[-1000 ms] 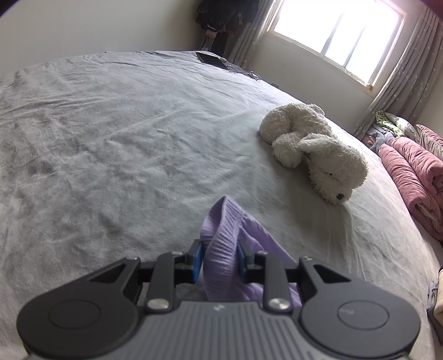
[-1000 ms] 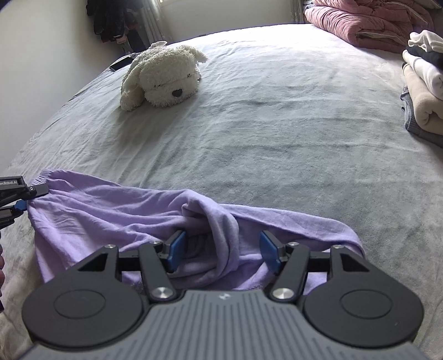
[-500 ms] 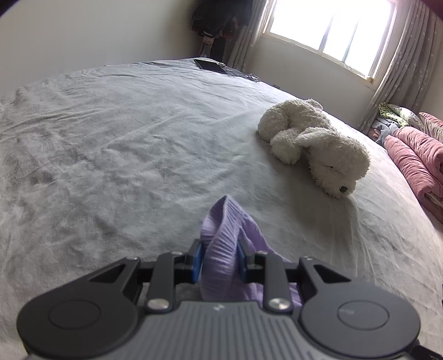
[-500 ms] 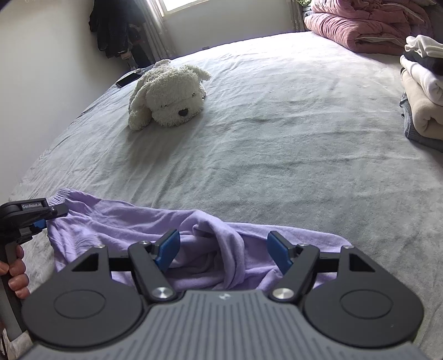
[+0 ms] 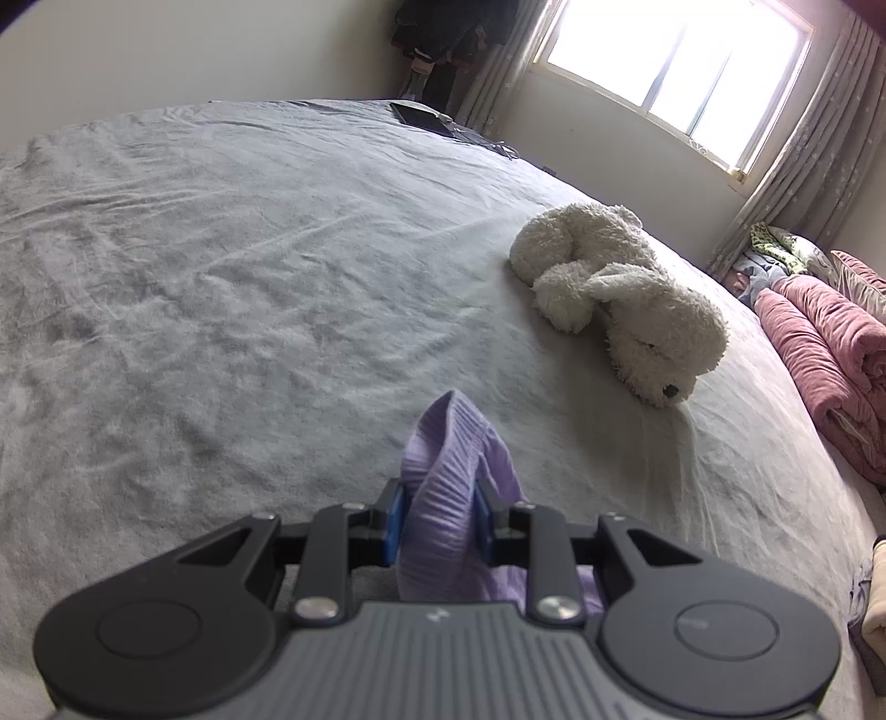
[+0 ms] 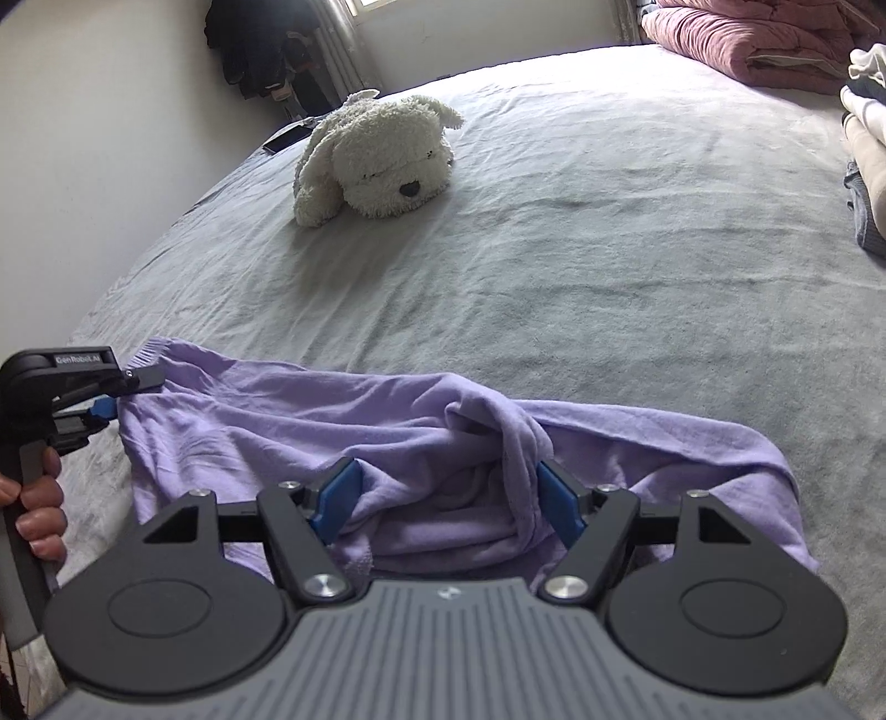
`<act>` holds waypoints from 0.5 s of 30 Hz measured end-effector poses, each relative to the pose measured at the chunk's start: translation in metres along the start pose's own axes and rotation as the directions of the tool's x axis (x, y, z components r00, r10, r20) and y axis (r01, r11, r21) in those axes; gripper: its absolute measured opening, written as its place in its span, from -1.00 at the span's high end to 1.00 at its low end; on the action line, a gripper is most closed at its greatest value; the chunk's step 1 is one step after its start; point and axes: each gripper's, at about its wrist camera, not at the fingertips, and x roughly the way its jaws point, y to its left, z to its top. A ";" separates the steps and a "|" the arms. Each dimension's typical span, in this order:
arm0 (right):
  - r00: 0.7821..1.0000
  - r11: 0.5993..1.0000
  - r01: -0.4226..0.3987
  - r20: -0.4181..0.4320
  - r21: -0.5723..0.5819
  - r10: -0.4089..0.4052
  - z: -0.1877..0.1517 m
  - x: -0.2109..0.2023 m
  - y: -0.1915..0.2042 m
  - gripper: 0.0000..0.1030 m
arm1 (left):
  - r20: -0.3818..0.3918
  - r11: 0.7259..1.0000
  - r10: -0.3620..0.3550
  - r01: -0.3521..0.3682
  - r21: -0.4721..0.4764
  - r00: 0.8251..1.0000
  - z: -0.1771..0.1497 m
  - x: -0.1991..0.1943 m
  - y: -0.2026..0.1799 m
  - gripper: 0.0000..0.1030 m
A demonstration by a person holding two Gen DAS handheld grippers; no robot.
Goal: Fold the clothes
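A lilac garment (image 6: 277, 410) lies crumpled across the near part of the grey bed (image 6: 609, 277). My left gripper (image 5: 437, 509) is shut on its ribbed hem (image 5: 448, 443), which stands up between the blue pads. In the right wrist view that left gripper (image 6: 124, 396) holds the garment's left corner, with a person's hand on its handle. My right gripper (image 6: 446, 487) stands open over the garment's bunched middle. A raised fold of cloth sits between its pads and is not pinched.
A white plush dog (image 5: 626, 299) (image 6: 382, 160) lies further up the bed. Rolled pink quilts (image 5: 830, 360) (image 6: 747, 44) line the far right side. A stack of folded clothes (image 6: 869, 155) sits at the right edge. A dark flat device (image 5: 421, 116) rests near the far corner.
My right gripper's jaws have spread wider around the bunched fold, and its view has shifted slightly. The left gripper has kept its grip on the hem and stayed in place.
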 end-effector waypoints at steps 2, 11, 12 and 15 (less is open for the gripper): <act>1.000 1.000 0.015 0.005 0.001 -0.015 -0.003 0.004 -0.001 -0.30 | -0.005 1.000 -0.001 0.001 0.000 1.000 0.002 0.003 0.002 0.49; 0.996 0.999 0.043 0.074 -0.033 -0.040 0.001 0.003 0.003 0.72 | 0.001 0.999 -0.022 0.022 -0.037 1.000 0.006 0.003 0.005 0.49; 0.995 0.999 0.045 0.087 -0.028 -0.043 0.003 0.001 0.002 0.76 | 0.004 0.999 -0.028 0.028 -0.036 1.000 0.007 0.003 0.005 0.49; 0.987 0.997 0.070 0.148 -0.026 -0.065 0.013 -0.008 0.000 0.79 | 0.011 0.999 -0.048 0.049 -0.025 0.999 0.007 0.003 0.002 0.49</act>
